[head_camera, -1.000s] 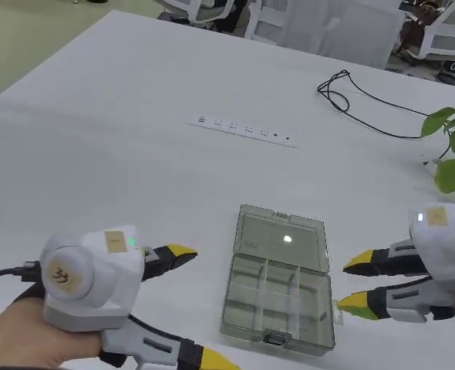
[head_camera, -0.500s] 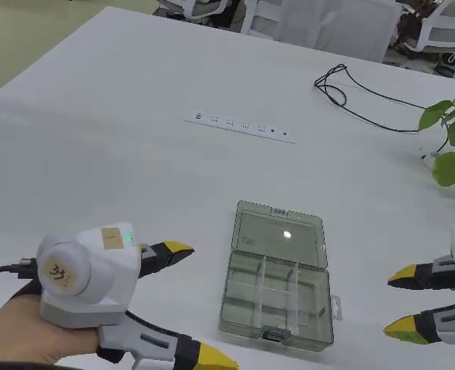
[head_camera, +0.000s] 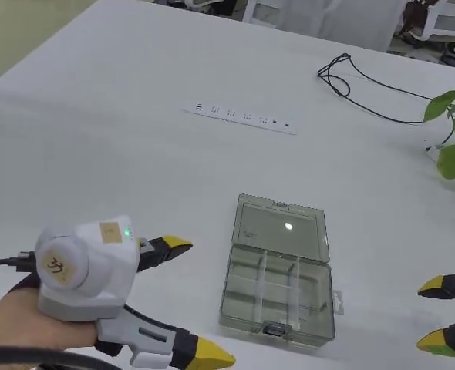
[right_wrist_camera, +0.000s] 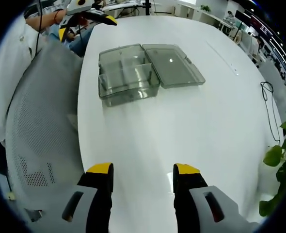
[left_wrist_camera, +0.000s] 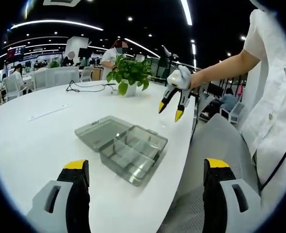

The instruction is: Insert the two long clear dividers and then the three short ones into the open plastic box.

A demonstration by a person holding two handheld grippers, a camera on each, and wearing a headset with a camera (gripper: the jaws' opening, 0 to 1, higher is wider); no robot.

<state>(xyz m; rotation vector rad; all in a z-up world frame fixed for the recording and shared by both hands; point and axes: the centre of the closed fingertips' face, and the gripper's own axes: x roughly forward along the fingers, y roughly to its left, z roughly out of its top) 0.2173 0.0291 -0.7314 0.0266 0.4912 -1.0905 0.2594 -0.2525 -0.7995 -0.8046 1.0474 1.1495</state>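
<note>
- Head view: the open plastic box sits on the white desk near the person's edge, with its lid folded flat on the far side.
- Inside the box, two long clear dividers run from the latch side toward the hinge and split the tray into three lanes.
- Short cross pieces show between the lanes. The clear plastic makes a firm count impossible from any view.
- Judgement: the long-divider step looks complete and the short-divider step looks complete or very nearly so. What remains, if anything, is confirming that all three short ones are seated.
- A small clear tab lies just beside the box's right edge. Whether it is part of the box or a loose piece cannot be told.
- Left tool: held low at the left of the box and apart from it, yellow tips pointing toward the box. Its jaws are spread wide with nothing between them, as the left gripper view confirms.
- Right tool: at the right edge of the head view, well apart from the box and raised off the desk. Its jaws are parted and empty, and in the right gripper view it is aimed across bare desk at the box.
- Neither tool is touching the box.
</note>
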